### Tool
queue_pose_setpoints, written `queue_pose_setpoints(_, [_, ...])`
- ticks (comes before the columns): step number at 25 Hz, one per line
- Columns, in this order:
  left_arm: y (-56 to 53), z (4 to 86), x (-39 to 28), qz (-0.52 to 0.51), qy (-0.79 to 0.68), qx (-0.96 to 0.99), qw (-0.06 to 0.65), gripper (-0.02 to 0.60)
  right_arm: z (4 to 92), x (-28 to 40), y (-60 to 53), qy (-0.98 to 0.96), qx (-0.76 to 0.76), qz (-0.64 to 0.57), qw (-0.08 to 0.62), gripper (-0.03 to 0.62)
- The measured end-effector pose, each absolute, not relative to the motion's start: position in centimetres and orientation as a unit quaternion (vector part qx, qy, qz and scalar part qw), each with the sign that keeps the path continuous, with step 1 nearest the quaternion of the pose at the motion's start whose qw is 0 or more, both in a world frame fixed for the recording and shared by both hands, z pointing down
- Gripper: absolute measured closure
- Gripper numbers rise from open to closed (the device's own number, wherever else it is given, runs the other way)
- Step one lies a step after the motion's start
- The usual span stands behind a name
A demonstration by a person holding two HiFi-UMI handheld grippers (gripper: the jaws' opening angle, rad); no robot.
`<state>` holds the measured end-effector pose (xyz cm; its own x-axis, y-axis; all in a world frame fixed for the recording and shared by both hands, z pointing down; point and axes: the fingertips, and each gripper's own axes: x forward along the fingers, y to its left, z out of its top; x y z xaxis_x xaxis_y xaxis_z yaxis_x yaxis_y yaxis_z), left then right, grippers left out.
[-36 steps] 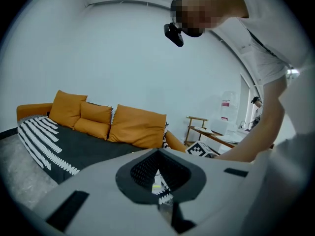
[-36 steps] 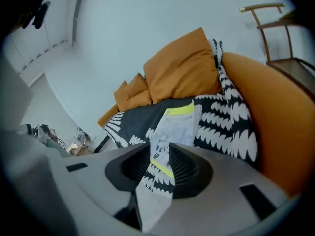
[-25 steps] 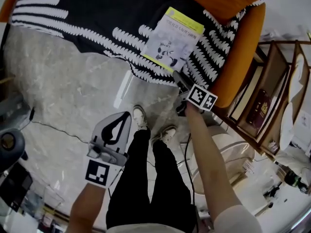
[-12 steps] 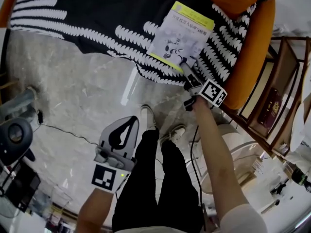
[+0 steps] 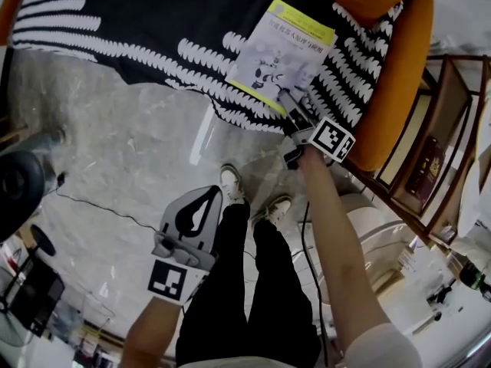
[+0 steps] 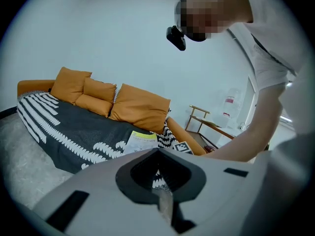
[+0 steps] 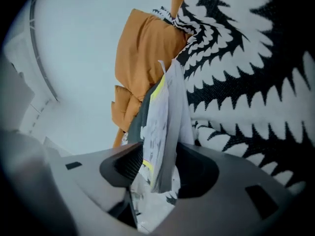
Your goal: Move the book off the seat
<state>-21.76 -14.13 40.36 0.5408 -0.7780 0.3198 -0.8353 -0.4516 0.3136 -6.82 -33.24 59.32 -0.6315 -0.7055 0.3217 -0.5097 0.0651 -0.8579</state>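
Since the earlier frames the right gripper has been brought from the book's near edge onto its near right corner, and its jaws have just been closing with that corner between them. The book, a thin paperback with a pale cover and a yellow band, is seen lying on the seat toward the sofa's right end. In the right gripper view the corner is raised off the fabric, and both pads appear to be pressed against its faces, so it is judged to be pinched.

The step in hand is judged to be securing the hold before the lift. Only a corner is caught, and the pages are seen to fan, so a deeper bite toward the spine would be wanted. The book is best raised clear before it is carried sideways, so that the throw is not dragged along. Sagging or slipping is to be expected if it is swung quickly. The left gripper is held low over the floor, well apart from the sofa, with its jaws pressed together on nothing; it could be used to support the far edge.

The seat is covered by a black throw with white fern patterns, soft and liable to ruck. Orange cushions are lined along the back. A pale marble floor is crossed by a thin cable, and a wooden shelf stands just beside the sofa's right arm.
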Motion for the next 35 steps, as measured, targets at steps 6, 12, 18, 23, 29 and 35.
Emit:
queue_pose_setpoints(6, [-13.7, 40.5, -22.5, 0.07, -0.477, 0.847, 0.225, 0.565, 60.5, -5.9, -32.2, 0.717, -0.459, -0.523, 0.044, 0.393])
queue_pose_setpoints(12, [-13.7, 40.8, -23.2, 0.067, -0.48, 0.843, 0.232, 0.565, 61.2, -3.7, -32.1, 0.694, -0.496, -0.52, 0.05, 0.387])
queue_pose_setpoints(18, [-13.7, 41.8, -23.5, 0.073, -0.478, 0.841, 0.244, 0.565, 61.2, -5.0, -33.8, 0.694, -0.484, -0.53, 0.064, 0.387])
queue_pose_setpoints(23, [-13.9, 42.6, -23.9, 0.077, -0.476, 0.839, 0.25, 0.565, 59.8, -7.5, -33.8, 0.72, -0.424, -0.541, 0.097, 0.411])
queue_pose_setpoints(29, [-14.2, 42.8, -23.9, 0.086, -0.47, 0.842, 0.251, 0.565, 61.7, -7.9, -35.3, 0.701, -0.429, -0.56, 0.101, 0.405])
queue_pose_setpoints(35, [-14.1, 42.9, -24.4, 0.086, -0.474, 0.84, 0.25, 0.565, 55.9, -8.6, -34.5, 0.754, -0.397, -0.51, 0.12, 0.431])
